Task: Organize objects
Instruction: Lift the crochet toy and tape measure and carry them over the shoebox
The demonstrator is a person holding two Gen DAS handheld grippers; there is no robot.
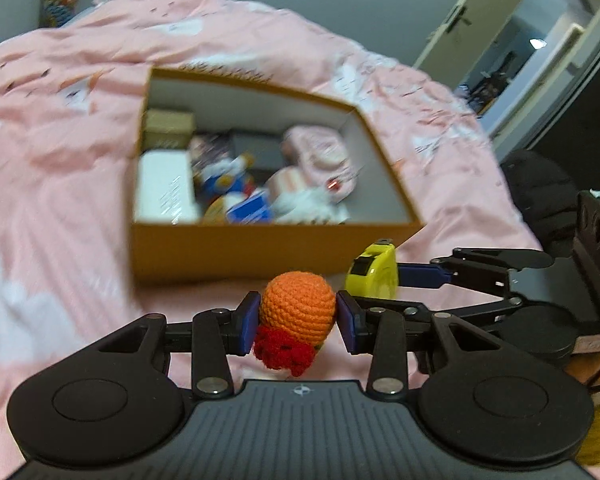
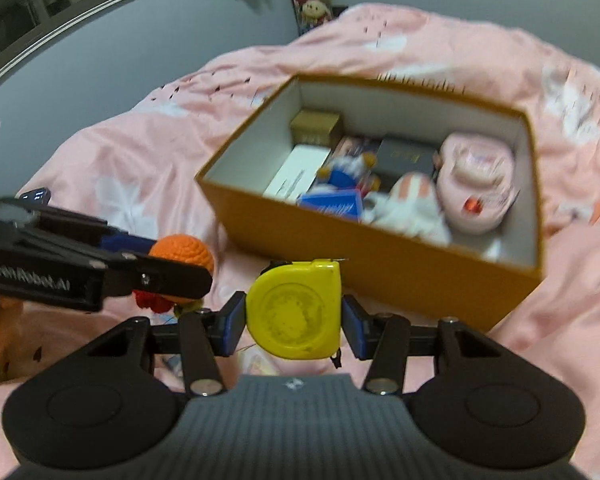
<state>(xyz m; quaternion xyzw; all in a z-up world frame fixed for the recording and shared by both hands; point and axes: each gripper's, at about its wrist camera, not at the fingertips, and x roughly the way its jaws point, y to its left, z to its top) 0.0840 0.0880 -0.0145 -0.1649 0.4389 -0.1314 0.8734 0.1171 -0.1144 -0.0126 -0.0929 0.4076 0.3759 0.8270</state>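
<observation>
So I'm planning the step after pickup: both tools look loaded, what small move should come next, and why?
Probably carry both forward over the open orange box. The left tool grips the orange crochet toy, the right tool the yellow tape measure, and both sit just short of its near wall.

Both my tools look alike: a dark grey ribbed base with a small white compass mark in the middle, flanked by two round black housings with disc-shaped insets. Black link bars run forward, pinned with shiny silver screws. My left gripper ends in blue pads, and so does my right gripper. From the right camera, white lettering reads "GenRobot.AI" along the left tool's black side.
</observation>
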